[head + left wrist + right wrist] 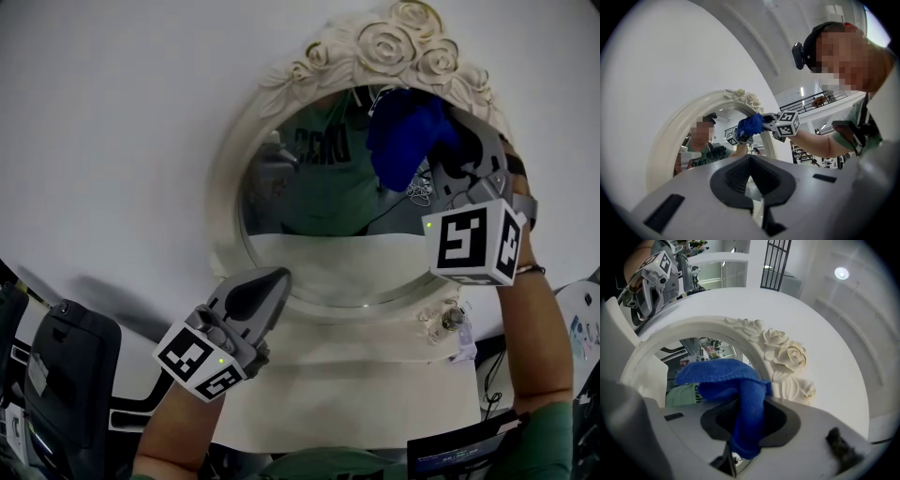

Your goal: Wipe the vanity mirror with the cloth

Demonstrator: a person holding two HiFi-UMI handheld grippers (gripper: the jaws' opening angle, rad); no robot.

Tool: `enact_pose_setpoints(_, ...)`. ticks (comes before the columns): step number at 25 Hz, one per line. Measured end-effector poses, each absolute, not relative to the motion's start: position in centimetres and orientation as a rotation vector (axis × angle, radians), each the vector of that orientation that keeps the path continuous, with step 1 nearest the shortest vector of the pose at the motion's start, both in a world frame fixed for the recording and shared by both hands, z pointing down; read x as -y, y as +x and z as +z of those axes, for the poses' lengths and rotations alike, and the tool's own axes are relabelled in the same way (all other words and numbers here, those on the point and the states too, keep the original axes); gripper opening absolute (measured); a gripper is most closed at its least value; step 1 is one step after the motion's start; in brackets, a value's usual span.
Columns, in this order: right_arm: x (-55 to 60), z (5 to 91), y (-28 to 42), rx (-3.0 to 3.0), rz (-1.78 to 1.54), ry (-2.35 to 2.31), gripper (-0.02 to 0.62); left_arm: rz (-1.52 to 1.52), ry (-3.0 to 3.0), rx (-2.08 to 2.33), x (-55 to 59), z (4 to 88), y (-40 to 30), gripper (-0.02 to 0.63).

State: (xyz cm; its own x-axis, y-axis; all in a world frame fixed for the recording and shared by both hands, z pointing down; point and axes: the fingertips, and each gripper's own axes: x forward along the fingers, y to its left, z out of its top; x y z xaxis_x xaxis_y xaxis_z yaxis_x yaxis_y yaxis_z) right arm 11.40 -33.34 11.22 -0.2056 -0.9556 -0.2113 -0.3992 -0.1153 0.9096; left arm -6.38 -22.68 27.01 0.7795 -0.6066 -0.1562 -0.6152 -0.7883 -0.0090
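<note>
The oval vanity mirror, with a cream frame and roses on top, fills the middle of the head view. High on the right of the glass, my right gripper is shut on a blue cloth, and the bunched cloth lies against the glass near the roses. In the right gripper view the cloth hangs out between the jaws, next to the roses. My left gripper is shut and holds nothing, its tip at the frame's lower left rim. The left gripper view looks up at the frame and the cloth.
The glass reflects a person in a green shirt. A small knob sits on the frame's lower right. Black equipment stands at the lower left, and a dark card at the bottom right. A white surface surrounds the mirror.
</note>
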Motion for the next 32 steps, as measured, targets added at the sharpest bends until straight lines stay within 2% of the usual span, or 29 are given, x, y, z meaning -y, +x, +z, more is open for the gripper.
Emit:
enact_pose_setpoints(7,32.8,12.0,13.0,1.564,-1.286,1.551,0.11,0.212,-2.91,-1.006,22.3,27.4,-6.9,-0.003)
enact_pose_setpoints(15,29.8,14.2,-1.4,1.687,-1.585,1.224,0.11,0.222,-2.898,-1.037,21.2,27.3,-8.2,-0.003)
enact_pose_setpoints(19,31.2,14.1,-5.2,1.685,-1.6,1.193,0.11,0.217,-2.887,-1.064,20.6,27.3,-9.5,-0.003)
enact_pose_setpoints(32,33.5,14.1,-5.0,1.596,-1.559,1.188,0.11,0.222,-2.88,-1.085,20.0,27.4,-10.6,-0.003)
